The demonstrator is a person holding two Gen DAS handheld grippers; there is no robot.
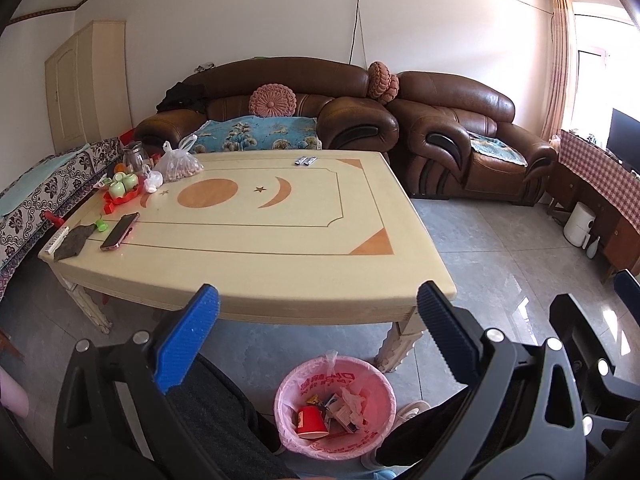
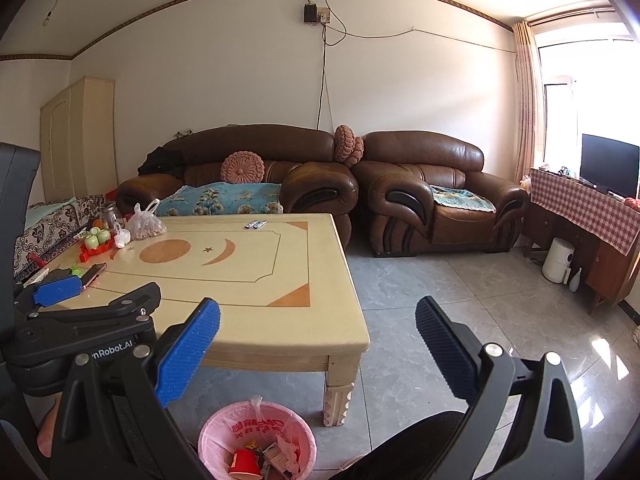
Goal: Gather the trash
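Note:
A pink-lined trash bin (image 1: 335, 408) stands on the floor below the near edge of the cream table (image 1: 256, 264). It holds a red paper cup (image 1: 311, 422) and crumpled wrappers. The bin also shows in the right wrist view (image 2: 258, 442). My left gripper (image 1: 318, 312) is open and empty, held above the bin before the table edge. My right gripper (image 2: 318, 328) is open and empty, off the table's right corner. The left gripper also shows in the right wrist view (image 2: 60, 292).
On the table's left end are a phone (image 1: 120, 231), a grey cloth (image 1: 74, 242), a red tray with green cups (image 1: 122, 188), a bag of nuts (image 1: 178, 164) and a glass jar (image 1: 134, 156). Two small packets (image 1: 306, 161) lie at the far edge. Brown sofas (image 1: 360, 120) stand behind.

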